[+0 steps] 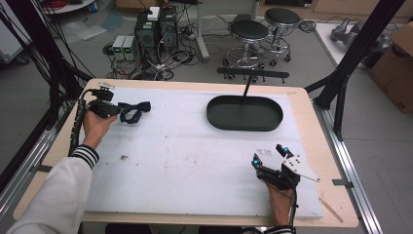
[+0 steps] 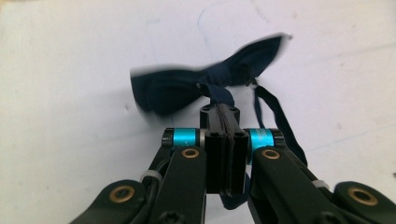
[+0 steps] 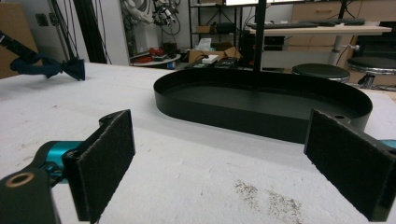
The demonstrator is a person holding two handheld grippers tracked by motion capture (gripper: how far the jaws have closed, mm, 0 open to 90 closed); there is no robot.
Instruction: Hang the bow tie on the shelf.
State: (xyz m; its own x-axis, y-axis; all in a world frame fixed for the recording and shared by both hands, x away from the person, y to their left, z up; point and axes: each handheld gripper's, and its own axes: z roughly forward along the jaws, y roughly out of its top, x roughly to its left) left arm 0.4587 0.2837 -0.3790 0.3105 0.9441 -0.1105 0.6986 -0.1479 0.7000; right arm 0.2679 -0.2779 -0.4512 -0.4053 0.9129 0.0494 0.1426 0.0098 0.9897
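Observation:
A dark navy bow tie hangs just above the white mat at the far left. My left gripper is shut on it. In the left gripper view the jaws press together on the strap right behind the knot, the bow spreads past the tips, and a loose strap trails to the right. My right gripper rests near the front right of the mat, open with nothing between its pads. A black oval tray lies ahead of it, and the right gripper view shows its wall.
A black stand with a crossbar rises from behind the tray. The right gripper view shows the held bow tie far off at its left. Dark crumbs speckle the mat. Stools and computer boxes stand on the floor beyond the table.

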